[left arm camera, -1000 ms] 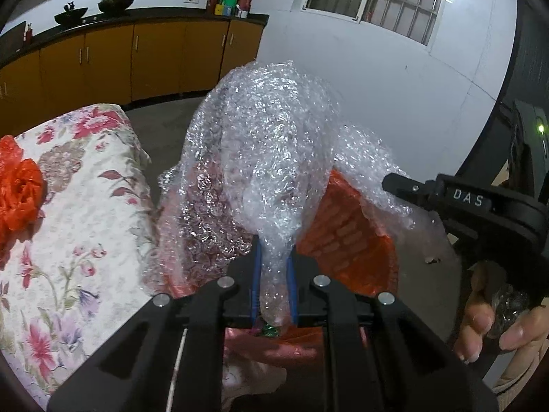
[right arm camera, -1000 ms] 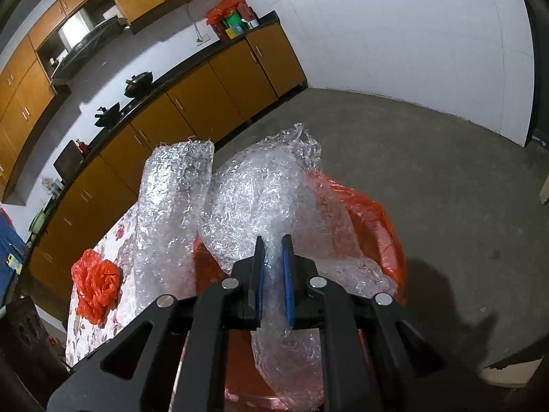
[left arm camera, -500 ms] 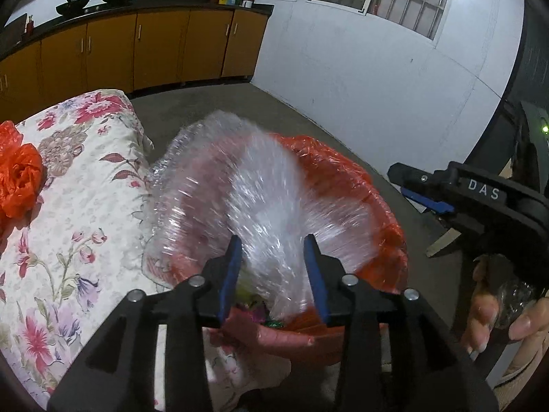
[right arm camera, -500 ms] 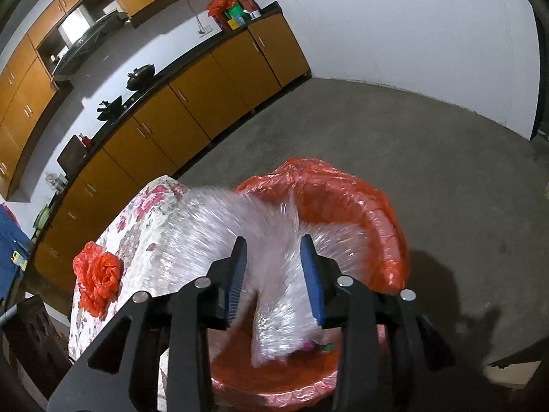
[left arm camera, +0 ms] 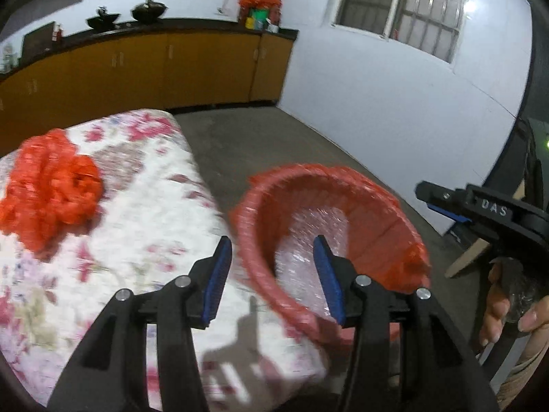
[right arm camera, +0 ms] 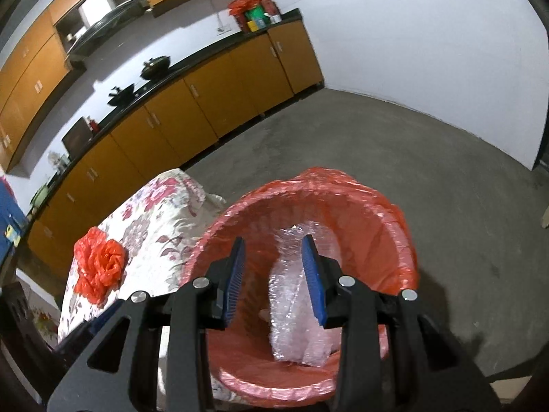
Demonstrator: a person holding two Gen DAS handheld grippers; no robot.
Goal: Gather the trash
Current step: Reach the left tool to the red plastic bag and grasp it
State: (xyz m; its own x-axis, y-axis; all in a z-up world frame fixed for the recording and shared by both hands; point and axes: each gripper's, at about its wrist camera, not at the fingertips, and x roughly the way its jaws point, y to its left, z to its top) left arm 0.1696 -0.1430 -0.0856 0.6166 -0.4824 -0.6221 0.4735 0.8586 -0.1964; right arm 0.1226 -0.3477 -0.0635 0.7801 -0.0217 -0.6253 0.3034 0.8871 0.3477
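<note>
A round bin lined with a red plastic bag [left arm camera: 384, 202] [right arm camera: 387, 213] stands on the floor beside the table. A sheet of bubble wrap [left arm camera: 308, 237] [right arm camera: 291, 309] lies inside it. My left gripper [left arm camera: 272, 250] is open and empty, above the bin's near left rim and the table edge. My right gripper [right arm camera: 273, 252] is open and empty, above the bin's mouth, with the bubble wrap below it. The right gripper also shows in the left wrist view [left arm camera: 442, 202], at the right, held by a hand.
A table with a floral cloth [left arm camera: 137, 226] [right arm camera: 158, 213] is left of the bin. A crumpled red plastic bag [left arm camera: 51, 185] [right arm camera: 99, 264] lies on it. Wooden cabinets [right arm camera: 206, 103] line the far wall. Bare concrete floor [right arm camera: 429, 147] spreads to the right.
Both grippers were shut on the bubble wrap above the bin. They opened, the wrap dropped into the bin, and the left gripper swung left toward the table.
</note>
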